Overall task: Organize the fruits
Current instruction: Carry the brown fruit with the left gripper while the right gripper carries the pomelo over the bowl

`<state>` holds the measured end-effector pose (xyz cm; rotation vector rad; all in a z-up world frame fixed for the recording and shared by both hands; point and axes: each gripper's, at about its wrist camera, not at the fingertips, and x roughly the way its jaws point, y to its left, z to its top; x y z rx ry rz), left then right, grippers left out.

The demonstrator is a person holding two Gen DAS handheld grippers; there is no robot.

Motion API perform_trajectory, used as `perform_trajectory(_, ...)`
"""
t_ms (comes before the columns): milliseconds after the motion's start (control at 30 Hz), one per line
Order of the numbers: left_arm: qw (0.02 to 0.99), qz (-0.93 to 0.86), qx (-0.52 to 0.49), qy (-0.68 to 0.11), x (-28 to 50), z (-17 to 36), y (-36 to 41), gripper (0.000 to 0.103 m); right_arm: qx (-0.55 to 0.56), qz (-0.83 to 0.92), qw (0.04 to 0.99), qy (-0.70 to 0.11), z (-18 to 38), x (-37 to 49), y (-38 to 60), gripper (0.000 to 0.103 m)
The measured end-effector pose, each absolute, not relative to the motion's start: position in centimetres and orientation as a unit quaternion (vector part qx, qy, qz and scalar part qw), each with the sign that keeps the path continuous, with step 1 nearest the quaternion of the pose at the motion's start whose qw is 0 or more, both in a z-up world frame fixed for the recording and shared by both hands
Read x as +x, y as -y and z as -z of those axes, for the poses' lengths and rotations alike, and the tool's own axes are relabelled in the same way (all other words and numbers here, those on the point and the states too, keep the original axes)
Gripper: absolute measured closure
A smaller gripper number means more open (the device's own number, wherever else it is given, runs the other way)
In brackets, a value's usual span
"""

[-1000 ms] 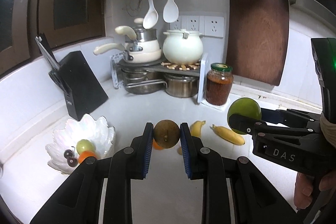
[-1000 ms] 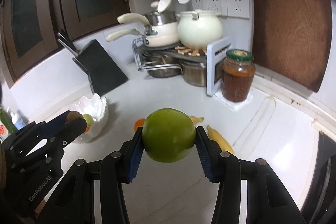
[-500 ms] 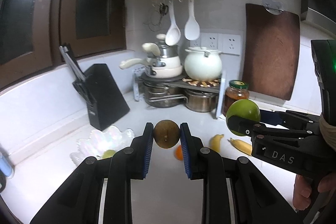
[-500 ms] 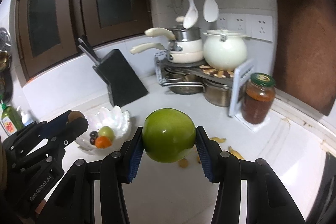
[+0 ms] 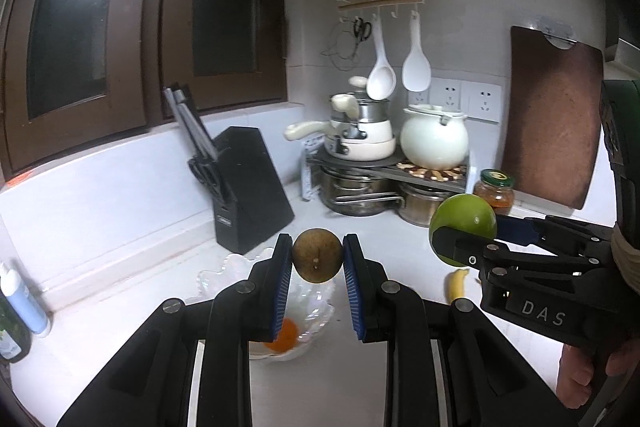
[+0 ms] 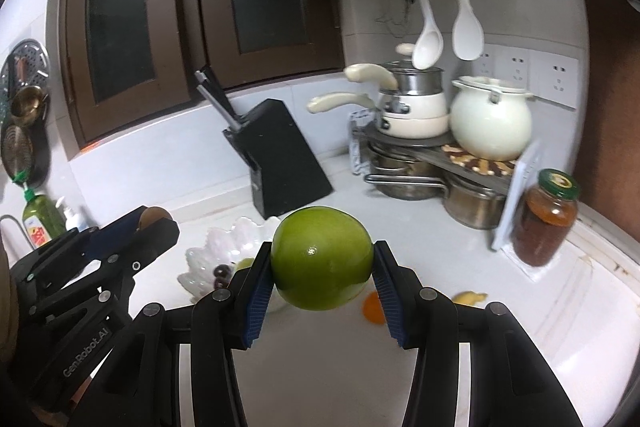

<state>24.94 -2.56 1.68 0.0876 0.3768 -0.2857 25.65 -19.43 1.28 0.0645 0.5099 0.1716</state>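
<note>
A: Entry. The left gripper (image 5: pixel 317 258) is clamped on a small brown fruit (image 5: pixel 317 255); the right gripper (image 6: pixel 322 267) is clamped on a large green fruit (image 6: pixel 322 258). Both fruits are held clear of the table (image 6: pixel 320 367). The white bowl (image 6: pixel 224 247) is seen below and just beyond the left gripper, toward the table's left part, with an orange fruit (image 5: pixel 285 338) and dark grapes (image 6: pixel 221 273) already in it.

B: Advice for the step: the brown fruit is best brought over the bowl's middle and lowered close to the contents before the pads are parted, so nothing is knocked or rolled out. The green fruit should be kept aside and placed second, since collision of the two grippers over the small bowl is judged likely.

A: Change from one second ago: both grips are unaltered. Both grippers have been carried leftward and slightly raised; the bowl is now seen under the left gripper rather than off to its left. A banana (image 5: pixel 457 283) and a loose orange piece (image 6: pixel 374 308) are left on the table.
</note>
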Motion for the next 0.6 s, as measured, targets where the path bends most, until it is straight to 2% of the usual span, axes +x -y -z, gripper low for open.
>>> perform_trajectory(600, 0.974, 0.1, 0.036, -0.202, 27.7, -1.0, -1.4, 0.077, 0.02, -0.14, 0.954, -0.263, -0.6, 29.7, 15.0, 0.054)
